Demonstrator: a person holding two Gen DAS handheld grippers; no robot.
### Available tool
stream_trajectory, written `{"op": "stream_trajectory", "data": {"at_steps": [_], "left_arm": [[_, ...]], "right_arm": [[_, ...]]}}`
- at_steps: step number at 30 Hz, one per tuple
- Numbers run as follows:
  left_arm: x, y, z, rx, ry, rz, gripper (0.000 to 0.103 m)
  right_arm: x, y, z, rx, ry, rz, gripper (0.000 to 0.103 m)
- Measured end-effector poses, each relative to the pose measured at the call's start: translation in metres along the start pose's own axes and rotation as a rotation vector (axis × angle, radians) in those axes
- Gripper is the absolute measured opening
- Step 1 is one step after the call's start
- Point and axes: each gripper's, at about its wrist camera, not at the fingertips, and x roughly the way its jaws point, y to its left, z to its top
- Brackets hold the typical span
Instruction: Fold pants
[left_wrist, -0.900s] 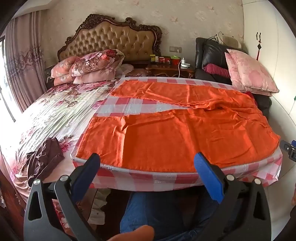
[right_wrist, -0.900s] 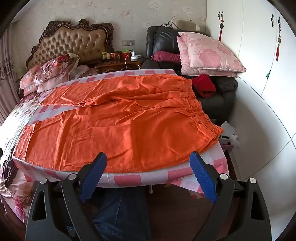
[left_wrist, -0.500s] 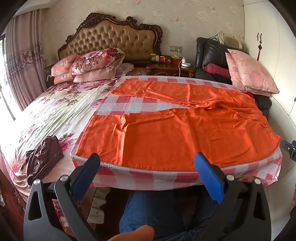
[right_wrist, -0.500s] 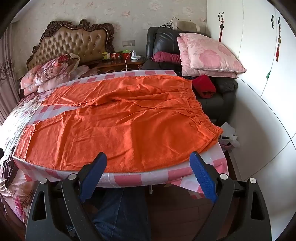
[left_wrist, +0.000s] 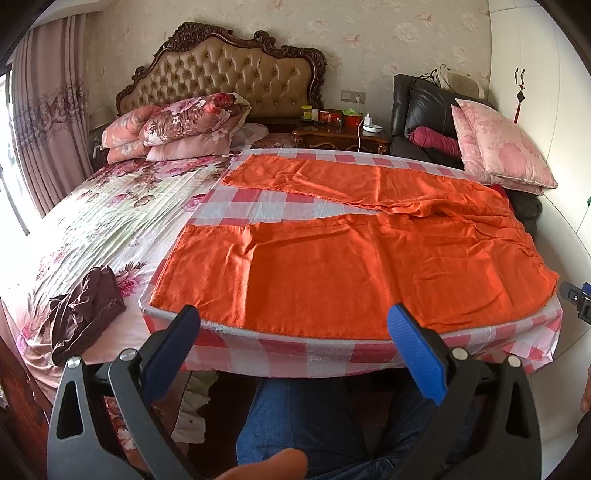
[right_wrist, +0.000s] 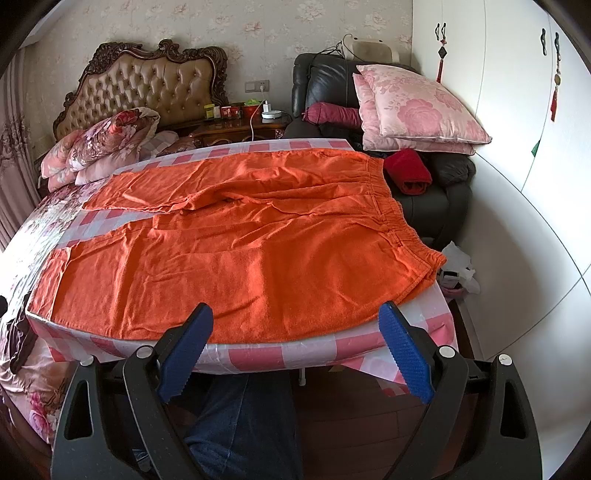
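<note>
Checkered cloth (left_wrist: 258, 206) bears the unmoved orange pants (left_wrist: 351, 273); both hand-held grippers (left_wrist: 295, 354) (right_wrist: 295, 350) stay spread, empty.

Orange pants (left_wrist: 351, 273) lie flat, unfolded on the checkered cloth (left_wrist: 258, 206), legs spread apart, waistband rightward

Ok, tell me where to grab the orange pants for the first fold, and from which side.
Take the orange pants by the near long edge: left tongs at the near leg's hem corner, right tongs at the near end of the elastic waistband. Come in from the near side, low. The pants lie flat with legs apart, so that edge probably lifts cleanly over the far leg.
</note>
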Motion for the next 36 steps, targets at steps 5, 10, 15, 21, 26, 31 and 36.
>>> {"op": "stream_trajectory", "data": {"at_steps": [5, 10, 15, 21, 26, 31, 36], "left_arm": [[0.0022, 0.0035, -0.0004, -0.007, 0.013, -0.005, 0.102], [0.0036, 0.0035, 0.0002, -0.007, 0.014, -0.005, 0.102], [0.0051, 0.0025, 0.0005, -0.007, 0.012, -0.003, 0.102], [0.0038, 0.0033, 0.0018, -0.018, 0.009, -0.004, 0.102], [0.0035, 0.0036, 0.0019, -0.018, 0.010, -0.005, 0.102], [0.0043, 0.0043, 0.0018, -0.020, 0.010, -0.006, 0.102], [0.0044, 0.0043, 0.0020, -0.021, 0.010, -0.006, 0.102]], "right_arm": [[0.0043, 0.0004, -0.0039, -0.001, 0.007, 0.002, 0.088], [0.0060, -0.0001, -0.0045, 0.002, 0.006, 0.004, 0.088], [0.0052, -0.0007, -0.0044, 0.004, 0.004, 0.005, 0.088], [0.0029, -0.0015, -0.0034, 0.005, -0.001, 0.007, 0.088], [0.0029, -0.0011, -0.0035, 0.005, 0.000, 0.006, 0.088], [0.0033, -0.0008, -0.0038, 0.006, 0.000, 0.007, 0.088], [0.0031, -0.0009, -0.0039, 0.004, -0.001, 0.008, 0.088]]}}
